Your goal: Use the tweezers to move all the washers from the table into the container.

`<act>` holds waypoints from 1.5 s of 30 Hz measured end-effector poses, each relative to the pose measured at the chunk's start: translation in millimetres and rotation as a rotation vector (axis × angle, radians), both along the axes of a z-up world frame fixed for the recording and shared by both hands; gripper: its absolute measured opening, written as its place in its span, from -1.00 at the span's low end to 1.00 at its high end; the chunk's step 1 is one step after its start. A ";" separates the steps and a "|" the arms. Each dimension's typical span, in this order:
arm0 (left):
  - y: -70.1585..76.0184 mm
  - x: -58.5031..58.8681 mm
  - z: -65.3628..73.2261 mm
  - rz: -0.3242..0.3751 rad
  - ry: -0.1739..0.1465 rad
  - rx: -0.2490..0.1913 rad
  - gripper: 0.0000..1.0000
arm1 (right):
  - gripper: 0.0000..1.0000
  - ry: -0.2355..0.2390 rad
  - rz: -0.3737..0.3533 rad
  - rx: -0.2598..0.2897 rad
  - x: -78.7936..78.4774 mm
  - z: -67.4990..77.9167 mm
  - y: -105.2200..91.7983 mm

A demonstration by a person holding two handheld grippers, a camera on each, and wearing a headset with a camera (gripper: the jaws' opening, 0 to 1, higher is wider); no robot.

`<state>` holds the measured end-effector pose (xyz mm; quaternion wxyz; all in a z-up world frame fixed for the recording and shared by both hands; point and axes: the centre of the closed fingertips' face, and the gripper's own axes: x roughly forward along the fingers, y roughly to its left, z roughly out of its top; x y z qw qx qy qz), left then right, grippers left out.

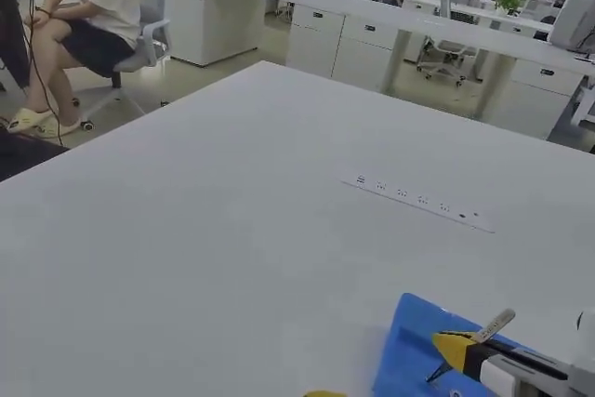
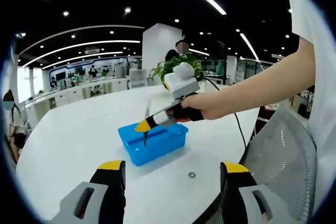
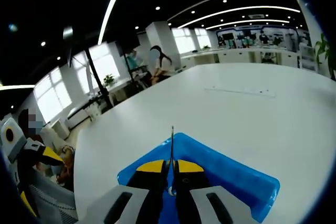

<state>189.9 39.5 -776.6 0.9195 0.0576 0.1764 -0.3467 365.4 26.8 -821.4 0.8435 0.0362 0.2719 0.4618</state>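
A blue container (image 2: 152, 142) stands on the white table (image 2: 68, 140), with one small washer (image 2: 192, 174) lying on the table in front of it. My right gripper (image 2: 143, 125), held in a hand, is shut on thin metal tweezers (image 2: 145, 135) whose tips point down into the container. In the right gripper view the tweezers (image 3: 171, 150) stick out from the shut right gripper (image 3: 170, 166) over the container (image 3: 231, 177). I cannot tell whether the tips hold a washer. My left gripper (image 2: 170, 174) is open, its jaws wide apart, short of the container. In the head view, the right gripper (image 1: 451, 349) is over the container (image 1: 404, 350).
A power strip (image 1: 418, 200) is set into the table beyond the container. A mesh office chair (image 2: 286, 156) stands at the table's edge. A person sits on a chair (image 1: 139, 44) past the far left corner. More desks (image 1: 353, 34) line the back.
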 end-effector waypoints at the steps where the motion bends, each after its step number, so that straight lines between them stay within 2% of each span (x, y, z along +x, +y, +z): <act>1: 0.2 0.1 -0.4 0.000 0.001 0.002 0.48 | -0.94 0.001 -0.003 -0.001 1.3 -0.8 0.0; 8: -0.1 0.6 -1.8 0.000 0.002 0.007 0.48 | -0.94 0.014 -0.005 -0.045 2.2 -12.2 -1.7; 14: -0.4 0.4 -2.4 -0.003 0.003 0.011 0.47 | -0.92 0.012 -0.008 -0.040 3.0 -11.6 -2.9; 18: -0.4 0.3 -2.6 -0.004 0.004 0.013 0.47 | -0.92 0.010 -0.021 -0.009 3.2 -4.4 -3.8; 23: -0.7 -0.1 -2.5 -0.006 0.004 0.014 0.47 | -0.92 -0.002 -0.019 0.043 -1.9 11.9 -1.0; 33: -2.0 -1.2 -2.5 -0.013 0.005 0.014 0.47 | -0.93 -0.023 0.020 0.133 -27.6 44.2 3.7; 40: -2.2 -1.5 -2.6 -0.015 0.005 0.015 0.47 | -0.93 -0.019 0.056 0.163 -48.2 56.0 6.8; 45: -2.5 -1.9 -2.9 -0.017 0.007 0.015 0.47 | -0.93 0.000 0.078 0.180 -60.6 57.5 7.1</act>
